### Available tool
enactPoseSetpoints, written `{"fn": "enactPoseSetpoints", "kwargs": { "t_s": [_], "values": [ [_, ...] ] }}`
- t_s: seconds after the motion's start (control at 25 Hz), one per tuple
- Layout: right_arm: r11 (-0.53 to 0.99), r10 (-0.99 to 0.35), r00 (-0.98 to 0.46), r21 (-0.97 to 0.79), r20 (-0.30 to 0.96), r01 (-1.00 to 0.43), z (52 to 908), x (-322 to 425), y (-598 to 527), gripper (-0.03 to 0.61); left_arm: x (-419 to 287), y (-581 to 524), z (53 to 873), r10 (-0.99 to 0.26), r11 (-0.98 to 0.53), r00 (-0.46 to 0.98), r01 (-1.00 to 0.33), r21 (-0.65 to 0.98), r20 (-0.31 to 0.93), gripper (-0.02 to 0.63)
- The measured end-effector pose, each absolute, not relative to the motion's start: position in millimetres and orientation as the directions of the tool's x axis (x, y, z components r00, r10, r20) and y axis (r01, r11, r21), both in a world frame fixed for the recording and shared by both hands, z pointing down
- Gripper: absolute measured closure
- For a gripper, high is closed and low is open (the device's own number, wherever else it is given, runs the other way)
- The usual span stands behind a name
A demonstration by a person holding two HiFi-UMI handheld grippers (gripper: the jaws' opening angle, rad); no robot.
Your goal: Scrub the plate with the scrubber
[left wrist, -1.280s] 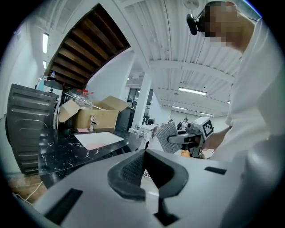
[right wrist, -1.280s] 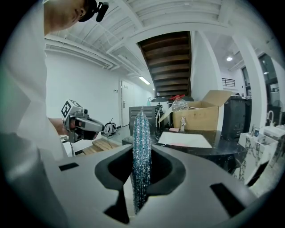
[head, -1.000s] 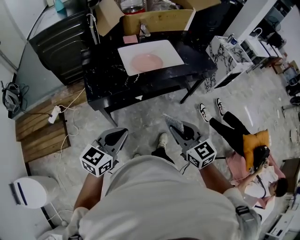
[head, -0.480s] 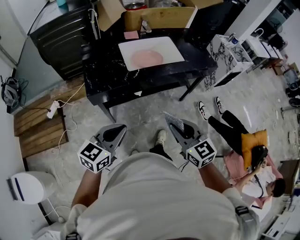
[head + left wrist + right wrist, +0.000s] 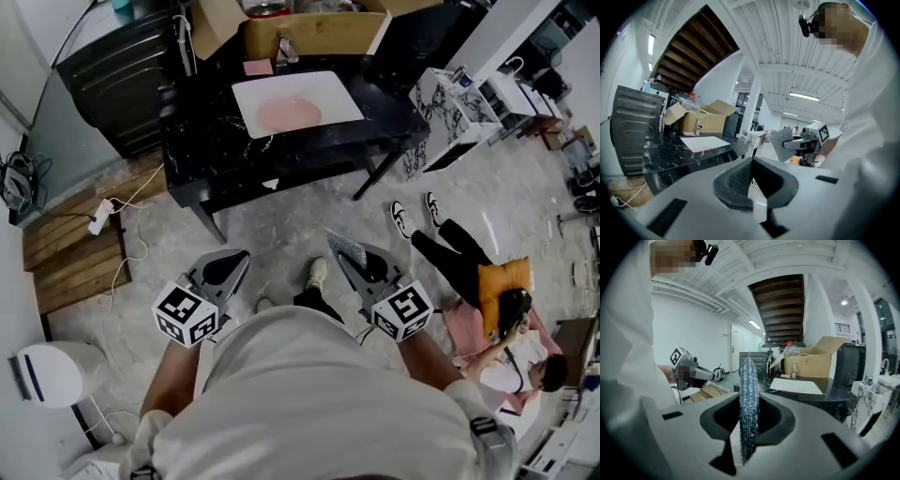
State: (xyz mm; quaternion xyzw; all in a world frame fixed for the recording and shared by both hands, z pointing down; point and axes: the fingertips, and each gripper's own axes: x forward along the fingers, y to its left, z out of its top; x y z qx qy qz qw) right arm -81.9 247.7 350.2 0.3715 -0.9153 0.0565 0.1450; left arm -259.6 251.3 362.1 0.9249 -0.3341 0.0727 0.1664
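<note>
pale stone floor (image 5: 281, 234) lies open between you and the black marble table (image 5: 202, 155), which stands well ahead of both grippers. the table's near edge runs slanted across the head view, lower at the left, and a leg (image 5: 368, 184) angles out under its right end. on top, a white basin (image 5: 246, 98) holds the pink plate (image 5: 289, 113), lying flat near the basin's middle. a cardboard box (image 5: 319, 36) sits just behind the basin.

bounds to note:
- a black cabinet (image 5: 112, 75) stands beside the table's left end.
- wooden boards (image 5: 75, 258) and a power strip (image 5: 99, 217) lie on the floor at your left, with a white round unit (image 5: 47, 375) low left.
- at your right a seated person (image 5: 467, 267) has legs stretched toward the table's right leg, an orange cushion (image 5: 497, 289) against them.
- a marble-patterned stand (image 5: 441, 98) is off the table's right end.

left gripper (image 5: 750, 161): you hold it low in front of your body, pointing at the table and slightly down. its jaws are pressed together with nothing between them. its marker cube (image 5: 185, 314) sits close to your shirt.

right gripper (image 5: 749, 405): level with the left one, apart from it, on the same heading, with your shoe (image 5: 317, 275) on the floor between the two. its jaws pinch the scrubber (image 5: 749, 385), a glittery blue-silver pad standing on edge and sticking out past the jaw tips. the scrubber is well apart from the plate, and neither gripper is over the table.
</note>
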Motion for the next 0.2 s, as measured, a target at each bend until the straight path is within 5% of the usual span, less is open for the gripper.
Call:
{"fn": "enactPoseSetpoints", "kwargs": {
  "t_s": [0.2],
  "values": [
    [0.714,-0.668,-0.676,0.011,0.310,-0.700,349.0,-75.8,252.7,0.500,-252.6,249.0,362.6,-0.591,-0.729,0.770,-0.638,0.249,0.241,0.618]
  ]
}}
